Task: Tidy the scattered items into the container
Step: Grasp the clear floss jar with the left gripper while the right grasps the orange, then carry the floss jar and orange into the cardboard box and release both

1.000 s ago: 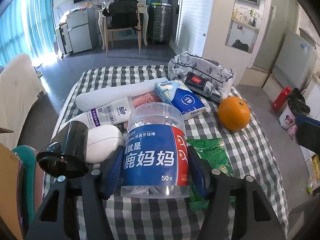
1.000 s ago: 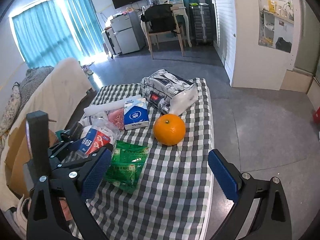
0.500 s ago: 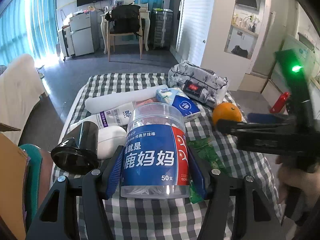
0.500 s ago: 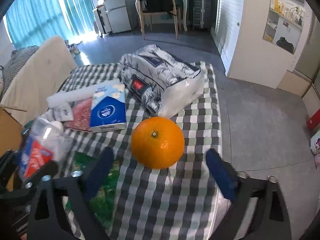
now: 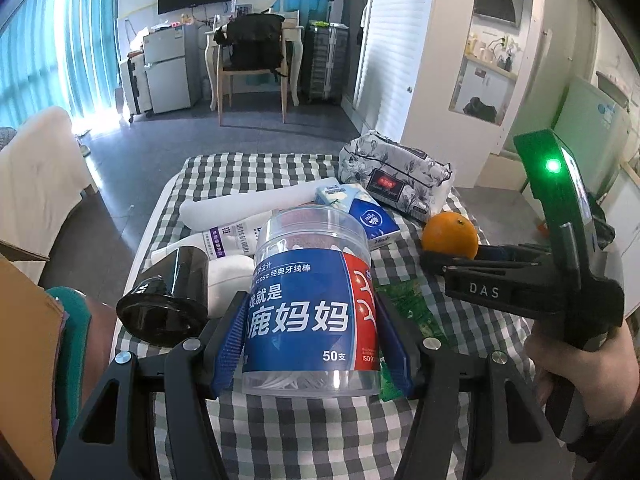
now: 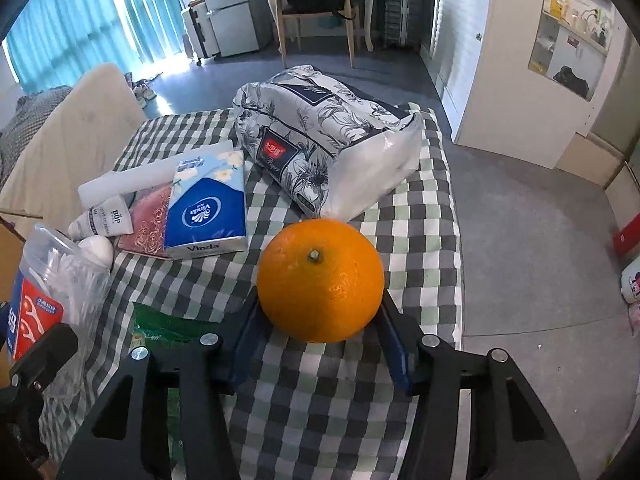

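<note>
Gripping the clear floss-pick jar (image 5: 312, 312) with my left gripper (image 5: 312, 344), I see both blue pads pressed flat against its sides, the jar upright and lifted clear of the checked tablecloth (image 5: 320, 432). My right gripper (image 6: 320, 340) has just been closing around the orange (image 6: 320, 280), which sits on the cloth between the two blue pads; they look to be touching its lower sides. Beyond the orange lies the floral tissue pack (image 6: 328, 140), and to its left the blue Vinda tissue packet (image 6: 206, 204) rests partly on a reddish patterned pouch (image 6: 146, 220). A white tube (image 6: 102, 218) and a white roll (image 6: 132, 178) lie further left. Just beside the jar I see a green snack packet (image 5: 408, 300) on its right, and a black cup (image 5: 164, 304) tipped on its side with a white rounded case (image 5: 228, 280) on its left. I cannot see the container itself.
</note>
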Tool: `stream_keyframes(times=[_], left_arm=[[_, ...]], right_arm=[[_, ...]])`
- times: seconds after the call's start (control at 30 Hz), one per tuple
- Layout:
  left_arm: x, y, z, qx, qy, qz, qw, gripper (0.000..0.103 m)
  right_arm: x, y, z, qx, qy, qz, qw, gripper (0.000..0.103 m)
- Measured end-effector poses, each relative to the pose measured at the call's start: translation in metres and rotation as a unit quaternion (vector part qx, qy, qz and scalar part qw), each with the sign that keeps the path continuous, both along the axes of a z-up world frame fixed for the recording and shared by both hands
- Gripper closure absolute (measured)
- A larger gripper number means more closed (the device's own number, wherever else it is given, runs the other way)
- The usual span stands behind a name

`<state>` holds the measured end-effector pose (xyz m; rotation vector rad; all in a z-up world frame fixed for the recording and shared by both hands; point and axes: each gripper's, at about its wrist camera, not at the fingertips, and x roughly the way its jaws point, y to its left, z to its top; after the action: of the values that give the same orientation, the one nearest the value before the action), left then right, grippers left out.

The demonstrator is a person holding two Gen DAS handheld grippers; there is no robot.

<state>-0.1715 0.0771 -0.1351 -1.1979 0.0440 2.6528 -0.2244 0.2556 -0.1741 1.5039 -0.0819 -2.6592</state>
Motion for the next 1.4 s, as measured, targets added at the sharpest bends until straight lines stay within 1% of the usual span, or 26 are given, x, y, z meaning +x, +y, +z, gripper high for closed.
stream_keyframes(times=[0.17, 0.4, 0.63, 0.83, 0.97, 1.07, 1.2, 1.4], left_arm=[[0.003, 0.000, 0.004, 0.000, 0.003, 0.002, 1.0000, 0.041], [0.013, -0.001, 0.017, 0.003, 0.012, 0.005, 0.9999, 0.041], [0.041, -0.010, 0.044, 0.005, 0.031, 0.014, 0.9994, 0.041], [0.074, -0.032, 0.073, 0.009, 0.052, 0.035, 0.9980, 0.041], [0.100, -0.056, 0.092, 0.013, 0.068, 0.056, 0.9960, 0.041], [0.121, -0.082, 0.106, 0.019, 0.085, 0.082, 0.9928, 0.041], [0.145, -0.127, 0.122, 0.019, 0.100, 0.127, 0.9866, 0.041], [0.176, -0.198, 0.137, 0.006, 0.117, 0.195, 0.9737, 0.041]], right_arm=[[0.011, -0.005, 0.006, -0.001, 0.011, 0.002, 1.000, 0.050], [0.034, -0.008, 0.026, -0.004, 0.028, 0.002, 1.000, 0.050], [0.060, -0.017, 0.054, -0.001, 0.049, 0.009, 0.999, 0.050], [0.096, -0.037, 0.089, 0.000, 0.078, 0.027, 0.997, 0.050], [0.119, -0.060, 0.115, 0.001, 0.100, 0.052, 0.994, 0.050], [0.132, -0.083, 0.132, -0.001, 0.115, 0.071, 0.991, 0.050], [0.146, -0.120, 0.151, -0.005, 0.132, 0.101, 0.986, 0.050], [0.155, -0.188, 0.169, -0.013, 0.148, 0.158, 0.976, 0.050]])
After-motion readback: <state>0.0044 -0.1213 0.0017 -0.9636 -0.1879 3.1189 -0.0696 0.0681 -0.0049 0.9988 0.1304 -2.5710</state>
